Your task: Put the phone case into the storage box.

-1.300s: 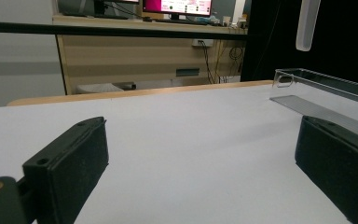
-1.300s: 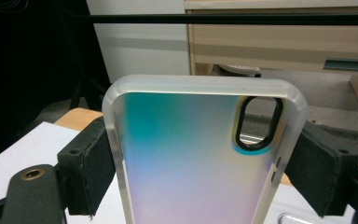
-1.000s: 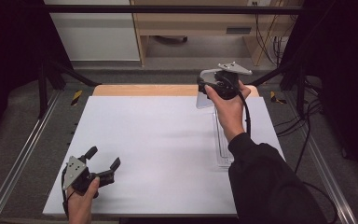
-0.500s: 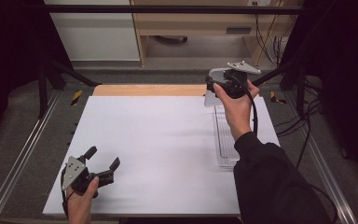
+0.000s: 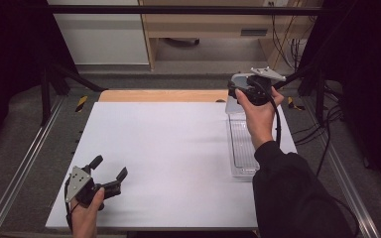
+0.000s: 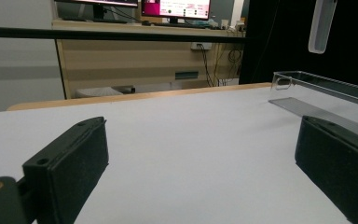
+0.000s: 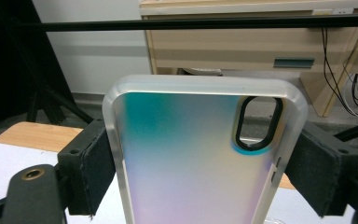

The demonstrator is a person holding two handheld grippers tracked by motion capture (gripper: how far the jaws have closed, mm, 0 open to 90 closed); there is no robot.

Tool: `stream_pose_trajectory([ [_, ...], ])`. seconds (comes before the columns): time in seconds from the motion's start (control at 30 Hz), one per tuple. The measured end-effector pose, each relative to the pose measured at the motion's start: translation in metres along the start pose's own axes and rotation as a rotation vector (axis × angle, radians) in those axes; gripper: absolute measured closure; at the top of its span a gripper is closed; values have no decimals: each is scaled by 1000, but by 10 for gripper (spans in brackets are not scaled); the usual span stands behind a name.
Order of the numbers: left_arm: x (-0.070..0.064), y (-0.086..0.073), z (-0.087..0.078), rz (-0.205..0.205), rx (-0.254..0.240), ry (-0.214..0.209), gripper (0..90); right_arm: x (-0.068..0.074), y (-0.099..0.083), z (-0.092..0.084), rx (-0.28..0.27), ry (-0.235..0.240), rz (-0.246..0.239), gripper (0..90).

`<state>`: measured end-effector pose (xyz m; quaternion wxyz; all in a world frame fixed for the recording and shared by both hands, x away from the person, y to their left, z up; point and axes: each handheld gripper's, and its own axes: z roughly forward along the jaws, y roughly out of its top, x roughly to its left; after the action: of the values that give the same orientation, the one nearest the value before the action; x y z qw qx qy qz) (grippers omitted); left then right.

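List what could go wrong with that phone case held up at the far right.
1. The right gripper grips the phone case only by its smooth side edges, so it might slip or twist free.
2. It hangs over the clear tray near the table's far edge; a drop could land off the table.

— What is seen between the left gripper [image 6: 205,158] jaws?
— Nothing is held; they are spread wide over the white table [image 6: 191,126].
— And farther off?
— A clear tray [image 6: 326,86] is seen at the right, monitors [image 6: 175,8] on a wooden desk [image 6: 135,56] behind.
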<state>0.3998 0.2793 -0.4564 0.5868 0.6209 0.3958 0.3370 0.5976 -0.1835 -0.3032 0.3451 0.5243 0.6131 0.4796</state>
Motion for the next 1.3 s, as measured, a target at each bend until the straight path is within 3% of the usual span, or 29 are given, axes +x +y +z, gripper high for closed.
stream_pose_trajectory([
  [0.57, -2, 0, 1, 2, 1, -5, 20, -20, -11, 2, 15, -41, 19, 178],
  [1.3, -2, 0, 2, 13, -9, -11, 20, -27, -23, 8, 32, -72, 32, 177],
])
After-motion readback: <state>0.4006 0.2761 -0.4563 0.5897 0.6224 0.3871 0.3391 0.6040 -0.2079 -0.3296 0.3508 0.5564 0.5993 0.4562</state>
